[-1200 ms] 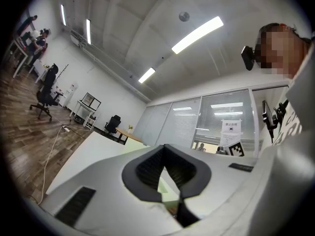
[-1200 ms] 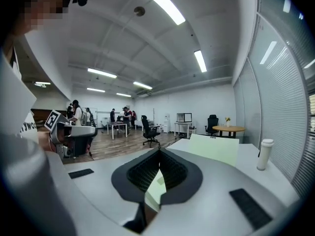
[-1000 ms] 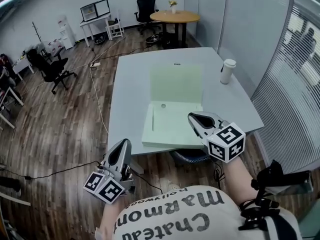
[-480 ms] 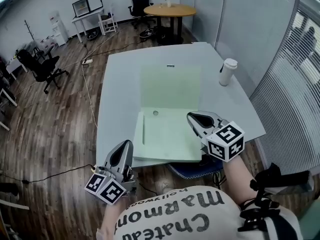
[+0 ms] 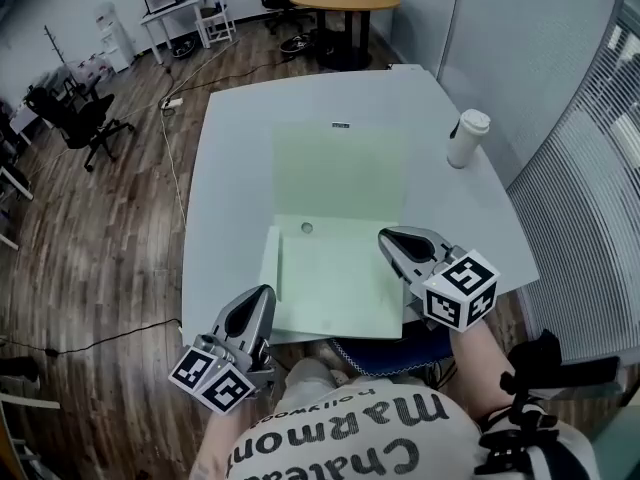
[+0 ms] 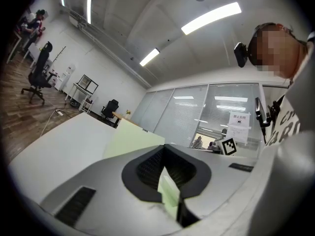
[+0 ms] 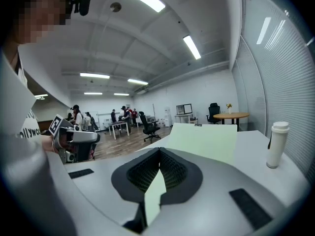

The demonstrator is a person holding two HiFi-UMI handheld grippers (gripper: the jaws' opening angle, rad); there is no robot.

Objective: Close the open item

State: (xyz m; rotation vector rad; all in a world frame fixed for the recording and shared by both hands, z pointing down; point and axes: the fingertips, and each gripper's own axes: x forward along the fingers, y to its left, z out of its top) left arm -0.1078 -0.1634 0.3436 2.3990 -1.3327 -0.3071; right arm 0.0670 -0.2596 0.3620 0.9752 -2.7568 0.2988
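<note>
Left gripper (image 5: 262, 296): jaws together at the tips, nothing clamped. The green sliver in its slot is only the box seen through the gap. Right gripper (image 5: 388, 238): same, tips met, empty.

The left one hangs off the near edge of the pale grey table (image 5: 230, 168), clear of everything. The right one is over the right front part of the pale green flat cardboard box (image 5: 330, 268), above the tray (image 5: 320, 298). Can't tell whether it touches.

The lid (image 5: 340, 173) stands up from the tray's back edge, well apart from both grippers. It's fully open, so my read is that closing hasn't begun. There's a small round mark (image 5: 306, 228) in the tray's back left corner. A white lidded cup (image 5: 467, 138) stands right of the lid, near but apart.

Risks, as I judge them:
- The box looks light and the table smooth. A one-sided shove on the lid could skid or spin the box instead of folding it.
- The tray's front edge sits at the table's near edge, so pulling toward the body could drag it off.
- A right-side reach for the lid passes near the cup and could tip it.
- Shut tips can only push, and the lid may spring back.

Versus 1.0 s ago: the table and box sit lower and more centred in the head view. Both grippers keep roughly the same place against the box, jaws unchanged, lid no lower.
</note>
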